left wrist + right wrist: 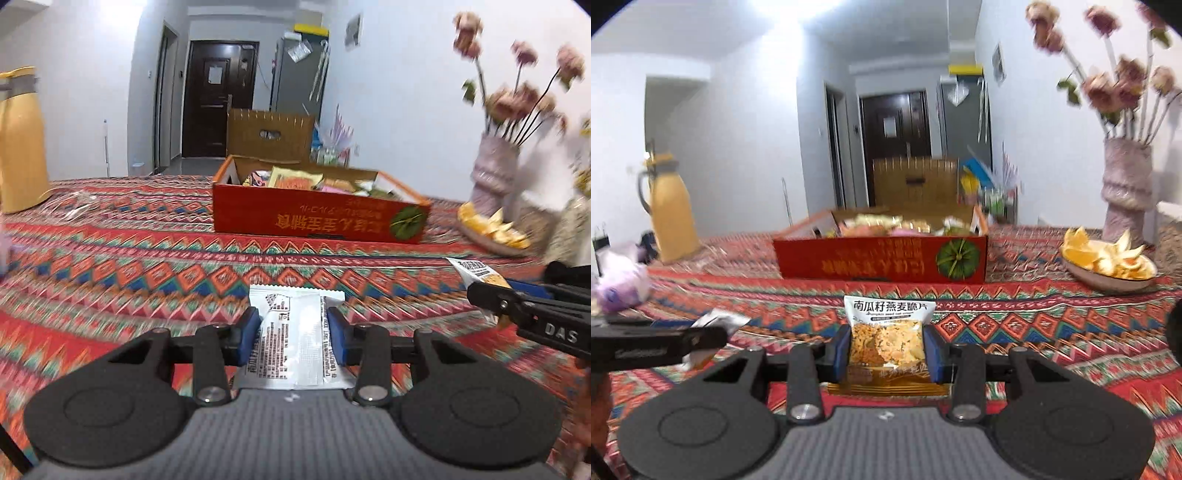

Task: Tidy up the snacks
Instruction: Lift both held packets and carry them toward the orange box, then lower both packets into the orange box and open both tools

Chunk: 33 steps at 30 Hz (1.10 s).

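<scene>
Left gripper (pixel 294 334) bottom centre of left view, blue pads clamped on a silver sachet (pixel 295 343), printed back up. Right gripper (pixel 890 349) likewise closed around a pumpkin-seed crisp packet (pixel 888 339), front label readable only in right view. Left view catches that packet's corner at right edge. Patterned tablecloth (pixel 110 258) below. Mid-frame: red box (pixel 882 260) holding snacks. Orange peel plate (pixel 1108 262) right. Far: vase (pixel 1126 188), yellow jug (pixel 670 218) left; purple bag (pixel 620 280) only in right view.

Black tongs (pixel 295 332), blue pads (pixel 248 328), silver screws, grey ribbed base
</scene>
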{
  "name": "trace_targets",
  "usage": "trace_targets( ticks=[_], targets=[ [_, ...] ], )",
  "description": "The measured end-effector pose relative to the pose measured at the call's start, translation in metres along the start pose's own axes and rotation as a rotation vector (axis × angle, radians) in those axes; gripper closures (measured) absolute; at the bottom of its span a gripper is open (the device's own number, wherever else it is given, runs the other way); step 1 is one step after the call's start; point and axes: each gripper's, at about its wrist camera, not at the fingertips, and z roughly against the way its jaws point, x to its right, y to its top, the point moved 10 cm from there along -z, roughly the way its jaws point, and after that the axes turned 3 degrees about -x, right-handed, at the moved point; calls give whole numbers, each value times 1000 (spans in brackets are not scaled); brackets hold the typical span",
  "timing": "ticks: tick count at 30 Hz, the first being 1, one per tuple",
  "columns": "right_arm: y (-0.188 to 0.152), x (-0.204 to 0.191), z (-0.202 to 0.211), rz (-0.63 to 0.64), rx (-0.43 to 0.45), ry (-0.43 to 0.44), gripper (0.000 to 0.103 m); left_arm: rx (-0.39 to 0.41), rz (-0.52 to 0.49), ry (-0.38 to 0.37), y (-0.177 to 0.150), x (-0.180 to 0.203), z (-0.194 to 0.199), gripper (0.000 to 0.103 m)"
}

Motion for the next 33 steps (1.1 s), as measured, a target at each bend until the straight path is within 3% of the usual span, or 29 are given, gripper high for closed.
trace_targets(
  ticks=[7,17,25,33],
  targets=[
    [-16,-9,46,-15,40,-9,63,14,7,-1,-14,1,50,63],
    [4,-8,63,-5,110,-18,63,61,-10,-3,10,5,52,63],
    [72,8,52,43,182,0,63,176,-61,-8,94,2,33,62],
    [159,28,-2,136,247,-19,63,283,-92,3,178,-1,-9,62]
  ],
)
